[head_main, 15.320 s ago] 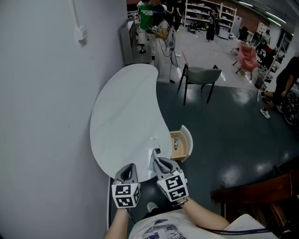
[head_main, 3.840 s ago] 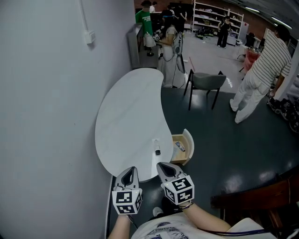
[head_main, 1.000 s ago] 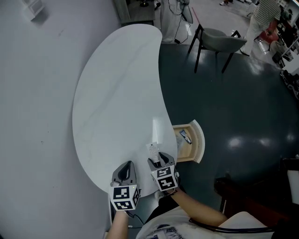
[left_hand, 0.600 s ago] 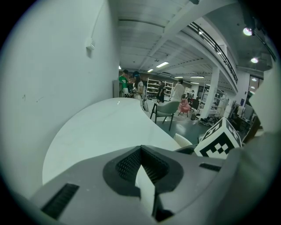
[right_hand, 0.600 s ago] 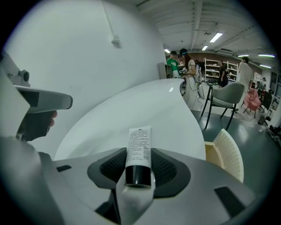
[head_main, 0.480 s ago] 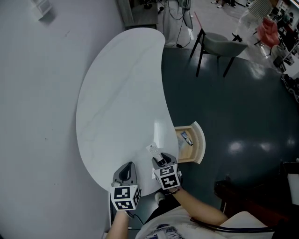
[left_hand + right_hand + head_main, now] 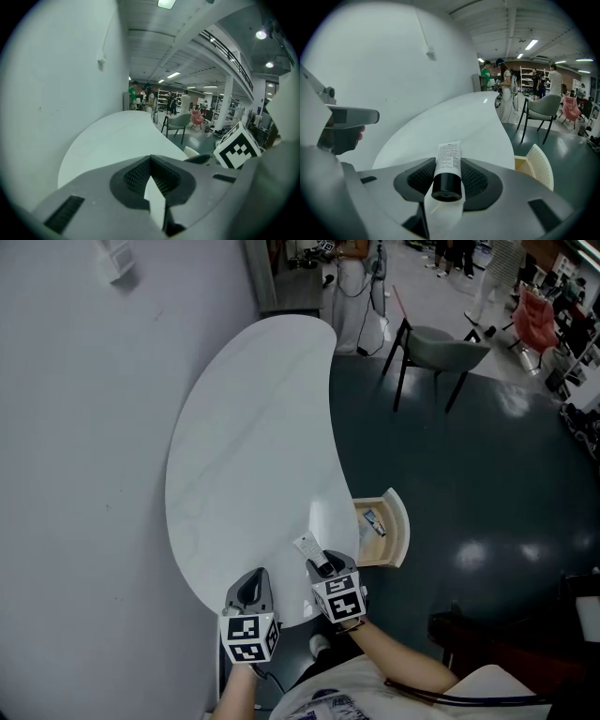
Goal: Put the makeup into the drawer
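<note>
Makeup (image 7: 449,161) in just-closed right hand-held gripper (image 7: 321,568)

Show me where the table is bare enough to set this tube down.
The white table is bare from wall to far end. Crowded only at the near end: left tool, right tool whose jaws have just been closing on the tube, open drawer alongside.

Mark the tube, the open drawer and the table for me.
tube (image 7: 449,161): right gripper view, on its printed body.
drawer (image 7: 404,526): head view, on its curved front panel.
table (image 7: 253,427): head view, on the bare top.
</note>
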`<control>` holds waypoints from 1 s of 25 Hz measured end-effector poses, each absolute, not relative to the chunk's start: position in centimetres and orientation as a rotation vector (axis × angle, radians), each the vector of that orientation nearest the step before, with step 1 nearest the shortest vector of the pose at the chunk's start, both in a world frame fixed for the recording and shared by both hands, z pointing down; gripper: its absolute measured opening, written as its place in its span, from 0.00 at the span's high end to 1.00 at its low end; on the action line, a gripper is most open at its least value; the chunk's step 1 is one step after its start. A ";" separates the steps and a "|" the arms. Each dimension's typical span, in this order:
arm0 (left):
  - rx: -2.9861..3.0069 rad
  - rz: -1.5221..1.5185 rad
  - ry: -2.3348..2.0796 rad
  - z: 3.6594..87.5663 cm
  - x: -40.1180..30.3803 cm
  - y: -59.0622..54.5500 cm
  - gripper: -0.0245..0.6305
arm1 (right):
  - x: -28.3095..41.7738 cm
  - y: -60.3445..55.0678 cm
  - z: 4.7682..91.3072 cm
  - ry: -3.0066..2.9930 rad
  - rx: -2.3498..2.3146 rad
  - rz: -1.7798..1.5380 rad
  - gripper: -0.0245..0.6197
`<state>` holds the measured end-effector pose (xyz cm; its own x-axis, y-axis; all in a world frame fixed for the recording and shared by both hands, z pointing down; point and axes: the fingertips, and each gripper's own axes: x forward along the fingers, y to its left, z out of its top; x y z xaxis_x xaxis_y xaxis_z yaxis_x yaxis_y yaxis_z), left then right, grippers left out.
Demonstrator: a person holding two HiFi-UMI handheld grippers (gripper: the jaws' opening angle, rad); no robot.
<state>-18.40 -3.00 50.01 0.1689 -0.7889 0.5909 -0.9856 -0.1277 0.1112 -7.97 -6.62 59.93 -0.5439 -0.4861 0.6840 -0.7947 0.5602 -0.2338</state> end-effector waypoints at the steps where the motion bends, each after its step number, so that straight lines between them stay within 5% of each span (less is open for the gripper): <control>1: 1.976 0.541 -1.679 49.7 -18.6 -2.4 0.94 | -8.1 -6.2 59.4 -2.243 1.027 0.719 0.68; 25: 2.149 0.398 -1.675 42.9 -17.6 10.4 0.94 | -5.0 7.9 46.4 -2.345 1.264 0.564 0.68</control>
<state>-17.64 10.42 42.86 0.2471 -0.8594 0.4476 -0.9689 -0.2131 0.1258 -4.99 7.91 46.35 -0.5014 -0.6809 0.5338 -0.8492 0.5055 -0.1529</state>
